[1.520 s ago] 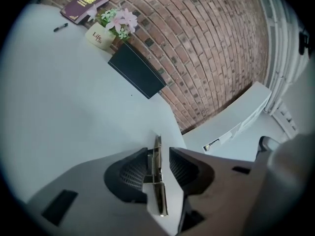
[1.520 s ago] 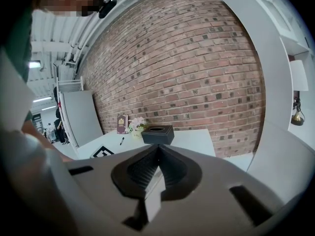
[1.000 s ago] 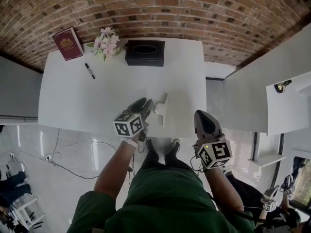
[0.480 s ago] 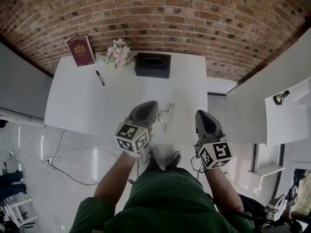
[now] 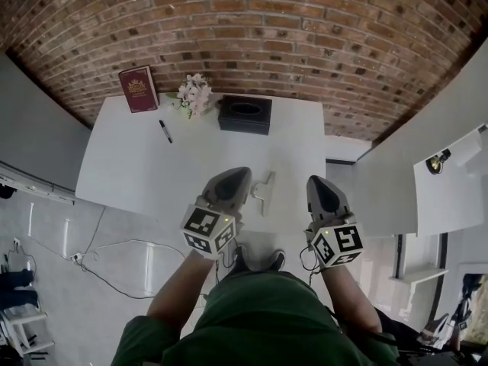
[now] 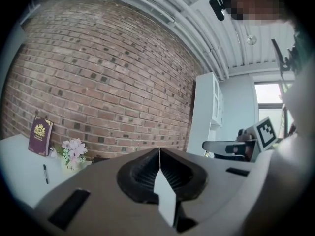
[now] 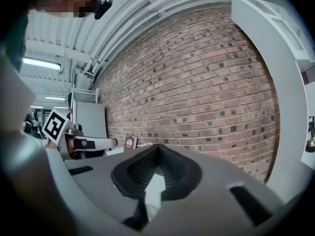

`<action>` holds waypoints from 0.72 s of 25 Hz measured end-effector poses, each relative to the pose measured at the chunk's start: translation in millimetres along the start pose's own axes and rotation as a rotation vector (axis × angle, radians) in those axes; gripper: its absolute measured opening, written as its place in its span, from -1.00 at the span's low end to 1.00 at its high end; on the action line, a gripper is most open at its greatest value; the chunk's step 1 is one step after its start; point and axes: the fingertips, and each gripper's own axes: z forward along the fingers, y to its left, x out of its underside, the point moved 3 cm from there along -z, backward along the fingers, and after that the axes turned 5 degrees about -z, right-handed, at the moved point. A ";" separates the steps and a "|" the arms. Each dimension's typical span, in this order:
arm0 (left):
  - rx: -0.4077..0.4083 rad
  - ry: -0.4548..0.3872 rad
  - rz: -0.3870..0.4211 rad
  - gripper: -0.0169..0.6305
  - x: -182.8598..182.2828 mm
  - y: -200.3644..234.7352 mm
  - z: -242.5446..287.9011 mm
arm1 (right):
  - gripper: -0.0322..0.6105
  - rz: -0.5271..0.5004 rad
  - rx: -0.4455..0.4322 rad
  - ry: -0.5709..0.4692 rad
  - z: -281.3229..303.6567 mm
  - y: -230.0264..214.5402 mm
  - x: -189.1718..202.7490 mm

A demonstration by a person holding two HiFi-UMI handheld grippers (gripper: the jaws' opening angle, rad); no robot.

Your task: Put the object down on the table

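Note:
A small pale grey object [image 5: 264,192] lies on the white table [image 5: 152,166] near its front edge, between my two grippers and touched by neither. My left gripper [image 5: 235,177] hovers just left of it, jaws shut and empty; in the left gripper view [image 6: 159,152] the pads meet with nothing between them. To the right of the object, my right gripper [image 5: 319,183] is held over the table's front right corner. It is also shut and empty, as the right gripper view [image 7: 157,149] shows.
Along the table's back edge by the brick wall stand a maroon book [image 5: 138,88], a bunch of pale flowers [image 5: 194,94] and a black tissue box [image 5: 245,114]. A black pen [image 5: 165,130] lies in front of the flowers. A cable [image 5: 114,239] runs on the floor at left.
My left gripper has drawn back from the pale object, which stays on the table, and its jaws have shut. The right gripper has hardly moved.

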 end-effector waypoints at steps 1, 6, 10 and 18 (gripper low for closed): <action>0.000 -0.002 0.017 -0.91 -1.4 -2.1 -1.9 | -0.89 -0.004 -0.005 -0.007 -0.8 1.9 -2.7; 0.000 -0.006 0.070 -0.91 -4.8 -10.8 -9.3 | -0.89 -0.027 -0.013 -0.036 -6.2 8.8 -11.3; -0.004 -0.011 0.090 -0.91 -5.6 -13.1 -13.0 | -0.89 -0.047 -0.017 -0.049 -7.7 12.0 -18.3; -0.008 -0.016 0.100 -0.91 -7.8 -9.9 -15.2 | -0.89 -0.074 -0.025 -0.055 -4.8 17.3 -27.0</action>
